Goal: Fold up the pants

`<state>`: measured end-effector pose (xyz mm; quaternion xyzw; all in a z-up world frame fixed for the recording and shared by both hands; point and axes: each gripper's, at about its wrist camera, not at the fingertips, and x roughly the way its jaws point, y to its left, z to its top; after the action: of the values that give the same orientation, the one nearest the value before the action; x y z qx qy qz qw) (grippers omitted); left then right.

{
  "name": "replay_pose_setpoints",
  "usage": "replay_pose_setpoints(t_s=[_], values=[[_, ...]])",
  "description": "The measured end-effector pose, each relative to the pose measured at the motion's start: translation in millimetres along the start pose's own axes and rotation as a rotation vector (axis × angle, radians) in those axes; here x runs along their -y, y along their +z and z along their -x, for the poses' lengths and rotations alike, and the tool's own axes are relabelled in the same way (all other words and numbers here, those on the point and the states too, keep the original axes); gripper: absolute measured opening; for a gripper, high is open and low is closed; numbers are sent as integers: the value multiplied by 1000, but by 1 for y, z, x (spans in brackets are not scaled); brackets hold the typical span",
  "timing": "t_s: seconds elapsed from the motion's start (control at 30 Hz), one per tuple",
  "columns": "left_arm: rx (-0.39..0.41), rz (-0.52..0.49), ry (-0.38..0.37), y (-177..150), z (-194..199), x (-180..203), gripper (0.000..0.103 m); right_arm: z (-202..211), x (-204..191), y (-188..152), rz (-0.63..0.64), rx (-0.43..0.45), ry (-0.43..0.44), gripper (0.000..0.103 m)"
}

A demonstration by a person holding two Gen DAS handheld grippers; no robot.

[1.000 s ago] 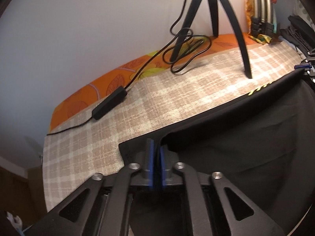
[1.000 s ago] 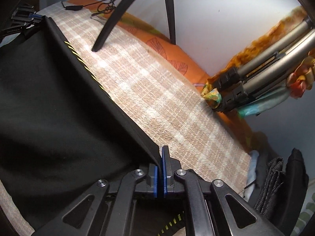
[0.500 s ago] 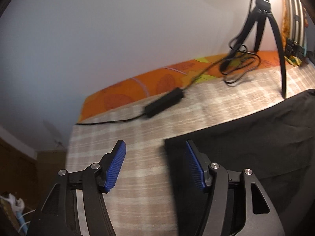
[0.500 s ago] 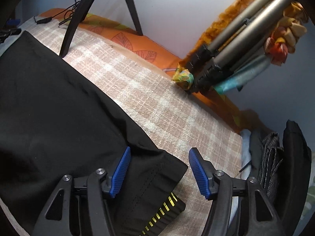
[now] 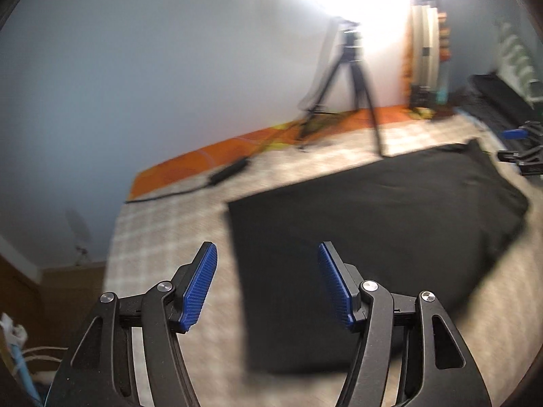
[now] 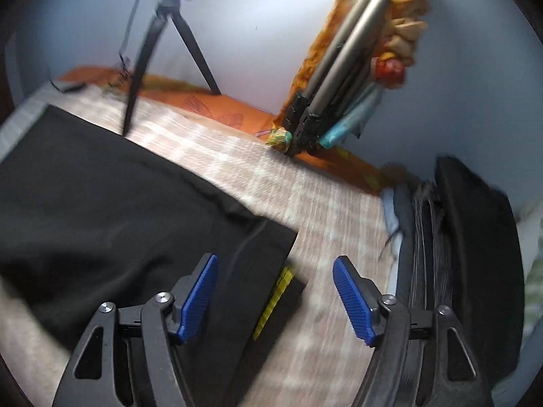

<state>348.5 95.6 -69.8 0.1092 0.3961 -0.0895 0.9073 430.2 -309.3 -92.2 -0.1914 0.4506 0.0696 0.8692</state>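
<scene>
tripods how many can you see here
2: a black tripod standing on the checked cover behind the pants, and a folded grey tripod leaning against the wall.

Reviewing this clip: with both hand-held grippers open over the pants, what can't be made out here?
- Pants, left wrist view: near edge hidden behind left hand-held gripper.
- Yellow marking, right wrist view: motion-blurred, unreadable.
- Tripod head: washed out by lamp glare.
- Right hand-held gripper: nothing between its fingers.

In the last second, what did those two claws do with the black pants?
Both let go. The left claw and right claw, earlier shut on the pants' far edge, opened and drew back. The pants now lie folded on the checked blanket; the tripod stands unmoved.
</scene>
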Motion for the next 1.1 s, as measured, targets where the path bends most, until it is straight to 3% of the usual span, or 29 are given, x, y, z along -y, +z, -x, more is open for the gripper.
replay_pose_setpoints(t_s=[0.2,0.37,0.47,0.6,0.73,0.93,1.1], values=[[8,38,-181,-33,25,44,61,48,2,-60,-225,20,146,82],[-28,3,-263,-55,25,80,57,57,9,-105,-465,0,255,83],[-43,-9,-296,-59,25,92,57,53,4,-117,-529,-7,298,82],[-29,-9,-321,-60,34,103,57,52,3,-104,-462,37,255,82],[-22,-22,-323,-56,38,111,57,38,31,-66,-452,84,261,81],[-5,-27,-335,-51,38,118,57,-24,69,-14,-477,34,289,81],[-23,-13,-347,-50,26,116,57,-74,81,0,-520,-13,321,79]])
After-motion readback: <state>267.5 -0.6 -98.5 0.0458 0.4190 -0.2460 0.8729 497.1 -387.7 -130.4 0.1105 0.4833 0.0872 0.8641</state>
